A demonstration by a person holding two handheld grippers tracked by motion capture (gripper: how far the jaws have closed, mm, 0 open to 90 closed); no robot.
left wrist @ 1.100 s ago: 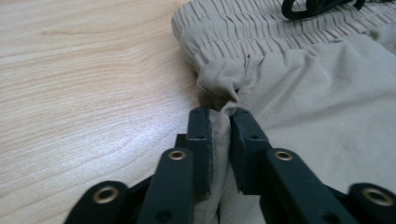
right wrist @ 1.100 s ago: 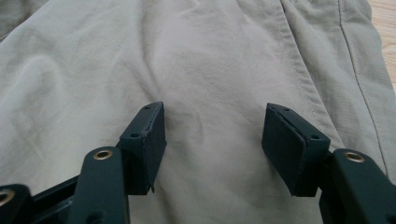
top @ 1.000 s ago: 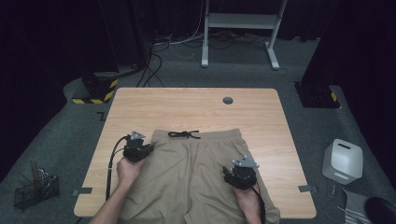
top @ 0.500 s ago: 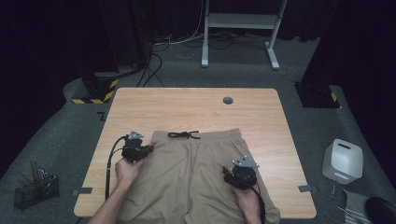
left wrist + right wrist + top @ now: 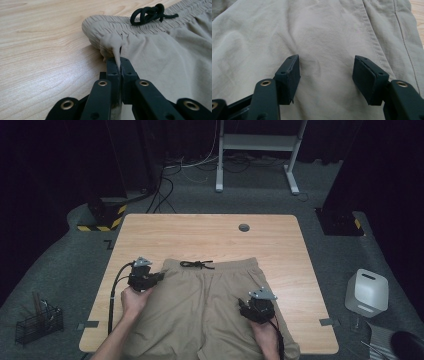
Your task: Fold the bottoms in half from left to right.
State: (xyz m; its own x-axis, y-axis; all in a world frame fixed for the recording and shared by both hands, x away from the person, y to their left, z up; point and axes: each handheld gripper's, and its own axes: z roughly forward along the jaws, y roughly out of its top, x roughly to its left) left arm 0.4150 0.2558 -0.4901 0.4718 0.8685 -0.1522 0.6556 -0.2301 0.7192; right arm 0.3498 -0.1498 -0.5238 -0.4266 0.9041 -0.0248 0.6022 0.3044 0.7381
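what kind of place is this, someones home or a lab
Probably a lab or recording studio, not a home: a bare wooden table stands amid black curtains, with loose cables on grey carpet, a hazard-striped block, and hand-held grippers working on khaki shorts.

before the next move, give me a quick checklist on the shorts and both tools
1. Left tool clamped on cloth: ok, its jaws have just been closing and pinch a fold of the shorts near the waistband corner.
2. Right tool gripping: not ok, jaws stand wide open over the fabric.
3. Drawstring clear of the left tool: ok, it lies apart on the waistband.
4. Shorts flat on the table: ok in the high view.
5. Layers caught in the pinch: cannot tell.
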